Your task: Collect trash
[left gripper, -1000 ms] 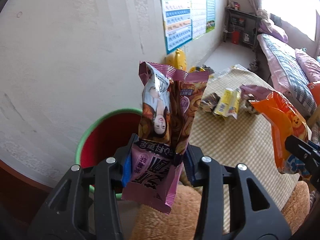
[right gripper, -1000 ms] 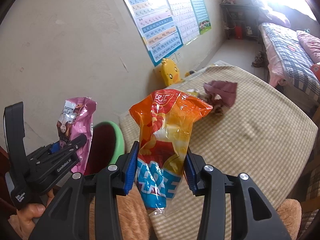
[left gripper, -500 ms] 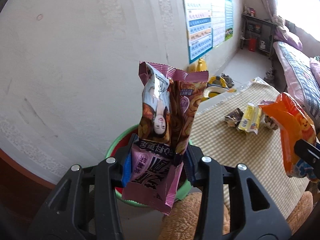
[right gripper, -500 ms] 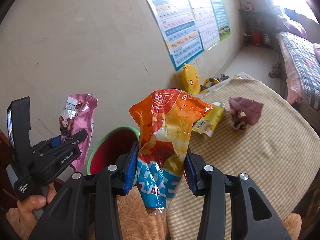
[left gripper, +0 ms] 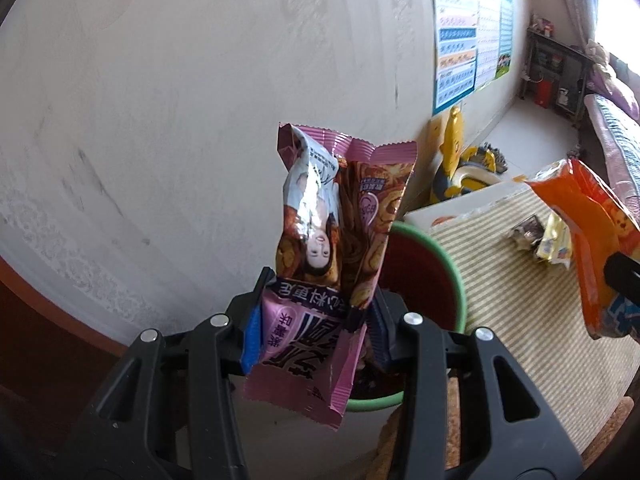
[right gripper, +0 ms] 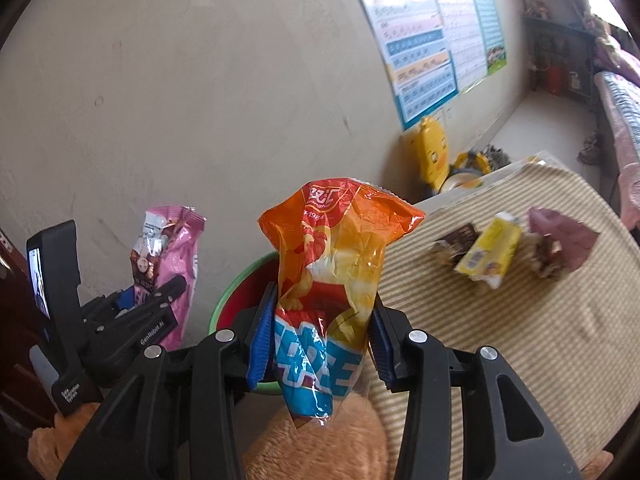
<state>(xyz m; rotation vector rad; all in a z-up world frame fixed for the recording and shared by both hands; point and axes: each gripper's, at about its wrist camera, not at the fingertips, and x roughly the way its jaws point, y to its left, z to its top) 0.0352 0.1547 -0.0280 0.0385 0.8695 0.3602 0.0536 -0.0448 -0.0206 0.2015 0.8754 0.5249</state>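
Note:
My left gripper (left gripper: pixel 316 320) is shut on a pink snack wrapper (left gripper: pixel 332 240) and holds it upright above the near rim of a red bin with a green rim (left gripper: pixel 444 268). My right gripper (right gripper: pixel 320 340) is shut on an orange and blue snack bag (right gripper: pixel 336 264), held over the bin (right gripper: pixel 240 292) beside the table. The left gripper (right gripper: pixel 160 300) with the pink wrapper (right gripper: pixel 172 252) shows at the left of the right wrist view. The orange bag (left gripper: pixel 588 248) shows at the right of the left wrist view.
A table with a checked cloth (right gripper: pixel 560 340) holds a yellow wrapper (right gripper: pixel 492 256), a dark wrapper (right gripper: pixel 456 244) and a purple wrapper (right gripper: pixel 560 240). A yellow duck toy (right gripper: pixel 436 160) stands on the floor by the wall. A bed (left gripper: pixel 616 136) stands at the far right.
Both grippers have swung left with their wrappers. The bin has shifted from the left of the left gripper to behind and right of it. The table litter has moved right in both views.

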